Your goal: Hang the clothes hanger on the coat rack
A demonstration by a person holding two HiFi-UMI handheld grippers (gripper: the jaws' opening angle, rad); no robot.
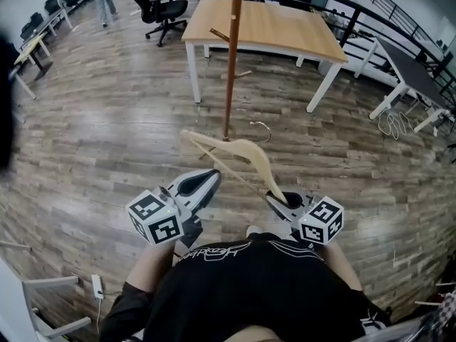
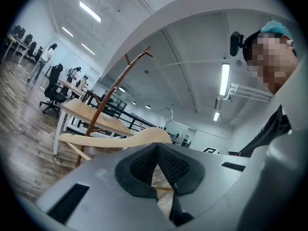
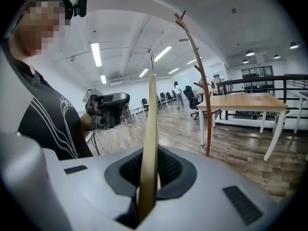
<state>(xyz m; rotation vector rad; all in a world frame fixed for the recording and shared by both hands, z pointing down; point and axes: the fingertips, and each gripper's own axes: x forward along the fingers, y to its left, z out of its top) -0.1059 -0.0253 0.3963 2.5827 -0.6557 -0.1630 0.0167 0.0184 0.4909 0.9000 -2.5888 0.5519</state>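
Bare wood-plank floor (image 1: 107, 120) lies open to the left of the pole. The light wooden table with white legs (image 1: 285, 27) has its near edge close behind the tall brown wooden coat rack pole (image 1: 231, 63). The pale wooden clothes hanger (image 1: 242, 148) runs diagonally from the pole's foot back to the right gripper (image 1: 279, 194), which is clamped on its end. Its wire hook (image 1: 262, 130) points away towards the table. The left gripper (image 1: 210, 177) looks closed and empty, beside the hanger's lower bar; whether they touch is unclear.
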